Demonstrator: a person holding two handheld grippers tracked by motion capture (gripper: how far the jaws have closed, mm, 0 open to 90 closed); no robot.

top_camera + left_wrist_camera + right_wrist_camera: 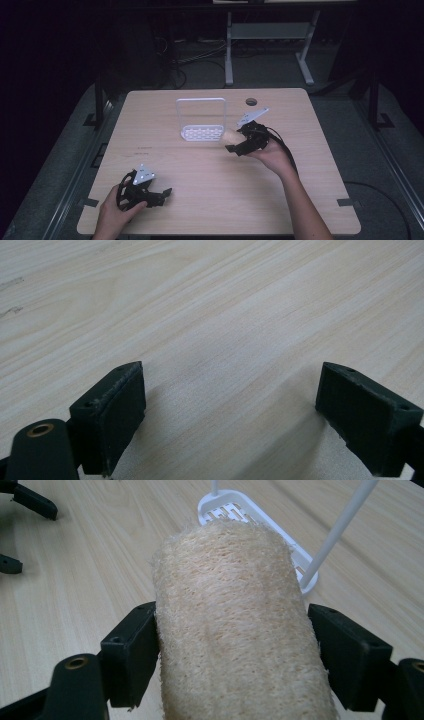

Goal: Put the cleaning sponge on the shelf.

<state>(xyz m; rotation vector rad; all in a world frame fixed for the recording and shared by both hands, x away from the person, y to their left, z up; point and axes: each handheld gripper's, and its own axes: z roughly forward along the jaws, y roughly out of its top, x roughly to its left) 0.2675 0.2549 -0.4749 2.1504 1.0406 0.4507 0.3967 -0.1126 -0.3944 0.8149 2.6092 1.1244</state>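
A tan loofah sponge is clamped between the two black jaws of my right gripper, whose pads press on its sides. From above, that right gripper is held over the table just right of a white wire rack, and the loofah pokes out toward the rack's perforated base. The rack stands just beyond the loofah in the right gripper view. My left gripper rests near the table's front left corner; its jaws stand wide apart over bare wood with nothing between them.
The light wooden table has a round cable hole at the back right. Beyond the far edge are a grey desk frame and cables on the dark floor.
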